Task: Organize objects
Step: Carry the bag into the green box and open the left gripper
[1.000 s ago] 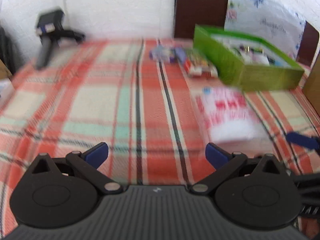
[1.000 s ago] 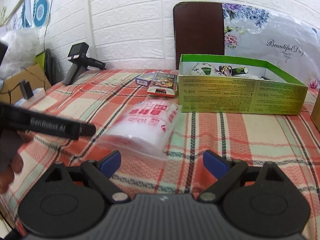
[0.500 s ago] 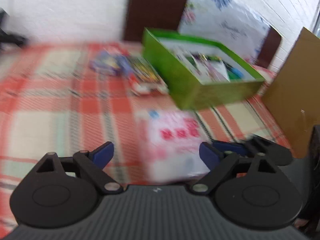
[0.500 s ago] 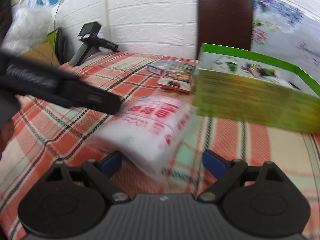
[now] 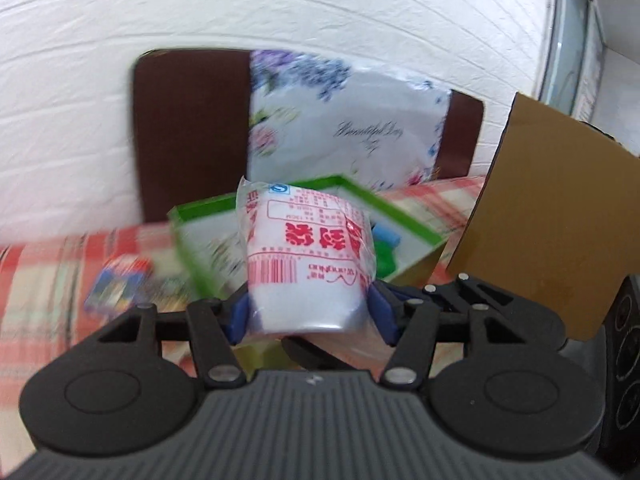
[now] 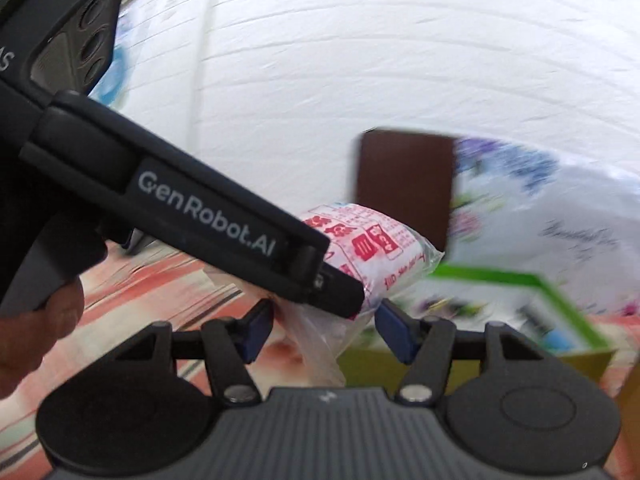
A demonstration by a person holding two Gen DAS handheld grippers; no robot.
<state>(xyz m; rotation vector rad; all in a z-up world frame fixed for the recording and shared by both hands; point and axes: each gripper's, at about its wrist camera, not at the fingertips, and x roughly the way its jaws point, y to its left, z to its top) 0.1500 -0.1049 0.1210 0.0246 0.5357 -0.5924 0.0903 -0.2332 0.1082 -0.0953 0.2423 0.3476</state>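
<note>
A clear plastic bag [image 5: 308,256] of white contents with red print hangs above the table. My left gripper [image 5: 309,314] is shut on its lower end, the blue pads [image 5: 239,314] pressing both sides while the jaws are closing. Behind the bag lies the green box [image 5: 404,216] holding small items. In the right wrist view, one of the left gripper's fingers [image 6: 320,276] crosses over the bag [image 6: 372,240]. My right gripper [image 6: 325,330] is just below, its jaws closing with the bag's loose clear tail [image 6: 316,344] between them. Its pads do not visibly press the tail.
The plaid cloth [image 5: 32,264] carries small colourful packets [image 5: 120,284] left of the box. A brown chair back [image 5: 188,132] and a floral package [image 5: 340,128] stand behind it. A cardboard panel [image 5: 540,220] stands at the right. A hand [image 6: 36,328] holds the left tool.
The bag has left the cloth, lifted in the left gripper. Both grippers rose, tilted up toward the wall, and their jaws narrowed. The left tool now crosses the right view closely.
</note>
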